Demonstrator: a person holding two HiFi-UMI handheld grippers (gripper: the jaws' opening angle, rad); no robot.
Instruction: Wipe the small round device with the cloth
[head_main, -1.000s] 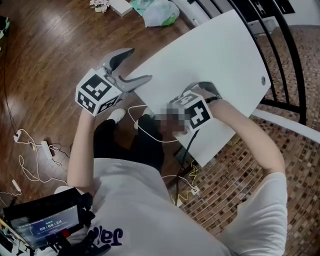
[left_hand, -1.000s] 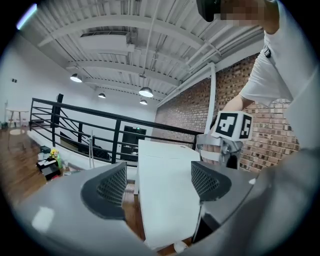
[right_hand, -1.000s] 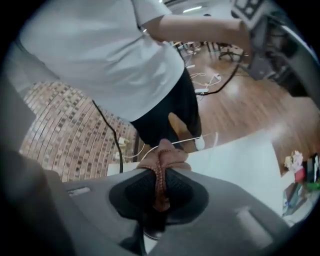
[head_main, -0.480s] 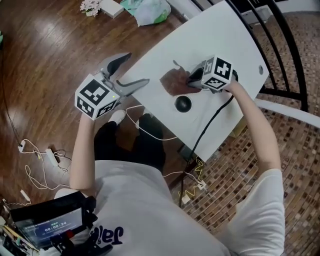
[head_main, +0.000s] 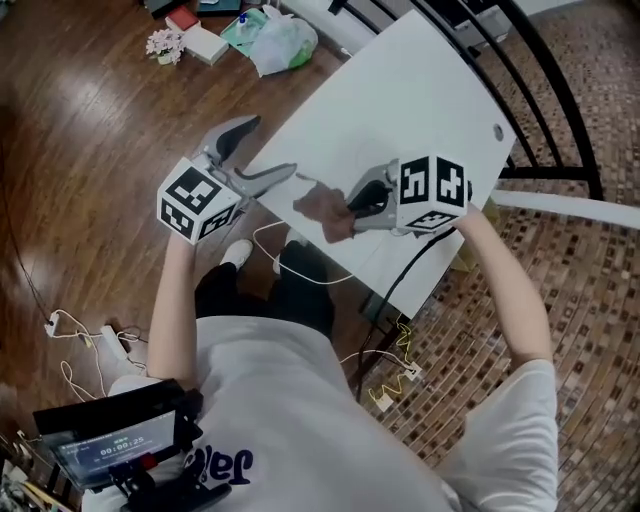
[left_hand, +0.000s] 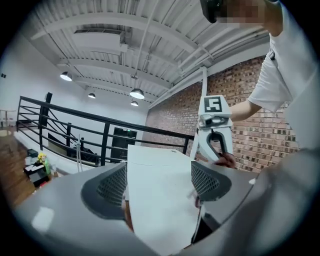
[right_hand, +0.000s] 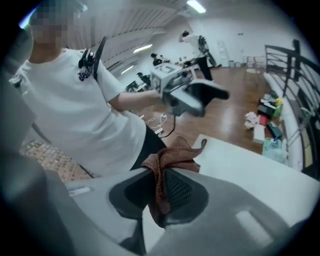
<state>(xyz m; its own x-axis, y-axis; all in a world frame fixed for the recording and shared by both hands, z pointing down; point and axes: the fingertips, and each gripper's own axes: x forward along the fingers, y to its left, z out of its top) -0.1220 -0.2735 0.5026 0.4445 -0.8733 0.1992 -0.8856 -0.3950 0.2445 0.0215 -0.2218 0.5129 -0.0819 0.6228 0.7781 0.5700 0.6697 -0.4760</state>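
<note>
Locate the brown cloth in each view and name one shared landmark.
Head view: cloth at centre, near the edge of the white table.
Left gripper view: small, right of centre.
Right gripper view: lower centre, pinched between the jaws.
Shared landmark: the white table.

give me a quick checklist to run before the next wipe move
1. The right tool holds the cloth: ok, it is pinched between the jaws.
2. The left tool is free: ok, its jaws are apart with only the table seen between them.
3. The round device is located: cannot tell, it shows in no view.
4. The cloth is over the table: ok, by its near edge in the head view.
5. The two tools are clear of each other: ok.
</note>
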